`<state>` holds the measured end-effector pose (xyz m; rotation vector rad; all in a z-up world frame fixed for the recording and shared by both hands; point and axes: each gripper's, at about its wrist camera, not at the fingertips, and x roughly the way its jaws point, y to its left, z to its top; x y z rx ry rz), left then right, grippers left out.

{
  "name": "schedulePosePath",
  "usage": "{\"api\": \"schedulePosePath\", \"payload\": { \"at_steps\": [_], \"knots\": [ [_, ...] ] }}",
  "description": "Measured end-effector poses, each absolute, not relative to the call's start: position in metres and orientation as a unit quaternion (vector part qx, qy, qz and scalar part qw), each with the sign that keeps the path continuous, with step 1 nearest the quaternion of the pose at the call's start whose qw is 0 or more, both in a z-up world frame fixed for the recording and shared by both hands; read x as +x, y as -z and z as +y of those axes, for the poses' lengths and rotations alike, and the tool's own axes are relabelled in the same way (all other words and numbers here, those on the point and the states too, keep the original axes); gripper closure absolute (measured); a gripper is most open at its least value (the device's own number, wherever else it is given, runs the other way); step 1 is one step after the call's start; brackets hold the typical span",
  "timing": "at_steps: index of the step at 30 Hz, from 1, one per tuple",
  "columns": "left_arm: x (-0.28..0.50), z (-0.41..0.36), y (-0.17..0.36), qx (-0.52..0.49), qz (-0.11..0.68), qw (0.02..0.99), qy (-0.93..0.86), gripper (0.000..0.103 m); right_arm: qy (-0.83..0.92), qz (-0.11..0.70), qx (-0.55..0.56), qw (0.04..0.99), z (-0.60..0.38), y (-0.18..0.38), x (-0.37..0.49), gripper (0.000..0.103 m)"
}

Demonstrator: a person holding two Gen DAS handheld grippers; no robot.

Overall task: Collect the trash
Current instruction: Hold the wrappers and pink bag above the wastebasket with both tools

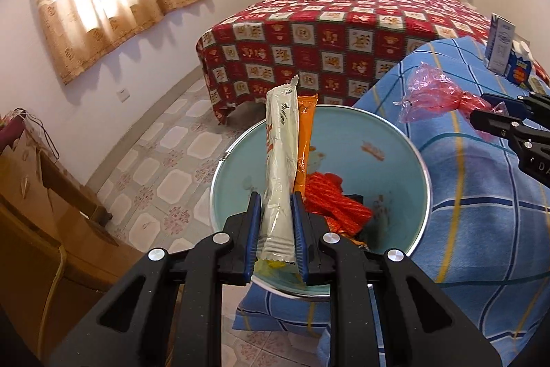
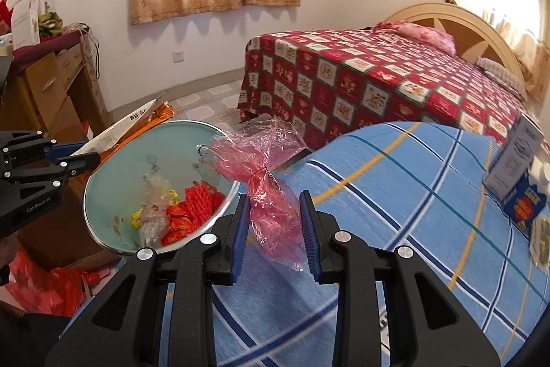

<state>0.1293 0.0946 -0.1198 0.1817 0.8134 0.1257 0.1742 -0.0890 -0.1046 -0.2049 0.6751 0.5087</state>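
Observation:
My left gripper point(image 1: 275, 196) is shut on a white snack wrapper point(image 1: 280, 174) with an orange wrapper point(image 1: 305, 140) behind it, held upright over the pale blue trash bin point(image 1: 405, 167). The bin point(image 2: 117, 167) holds red, yellow and clear wrappers. My right gripper point(image 2: 275, 198) stands around a crumpled pink plastic bag point(image 2: 264, 171) beside the bin's rim; its jaws are apart, with the bag between them. The pink bag also shows in the left wrist view point(image 1: 433, 95) at the right gripper's tips point(image 1: 481, 112).
A table with a blue plaid cloth point(image 2: 395, 229) carries cartons point(image 2: 519, 174) at its far right. A bed with a red patterned cover point(image 2: 378, 81) stands behind. A wooden dresser point(image 2: 51, 85) is at left, with tiled floor point(image 1: 165, 167) between.

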Motion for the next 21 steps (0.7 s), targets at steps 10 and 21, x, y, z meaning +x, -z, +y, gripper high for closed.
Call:
{"api": "schedulePosePath", "payload": {
  "at_steps": [10, 21],
  "knots": [
    [0.126, 0.108, 0.122, 0.088, 0.398, 0.91, -0.071, 0.085, -0.262, 0.326, -0.115, 0.901, -0.069, 0.105, 0.178, 0.073],
    [0.127, 0.116, 0.122, 0.083, 0.4, 0.909, -0.08, 0.085, -0.272, 0.325, -0.128, 0.897, -0.054, 0.105, 0.177, 0.073]
  ]
}}
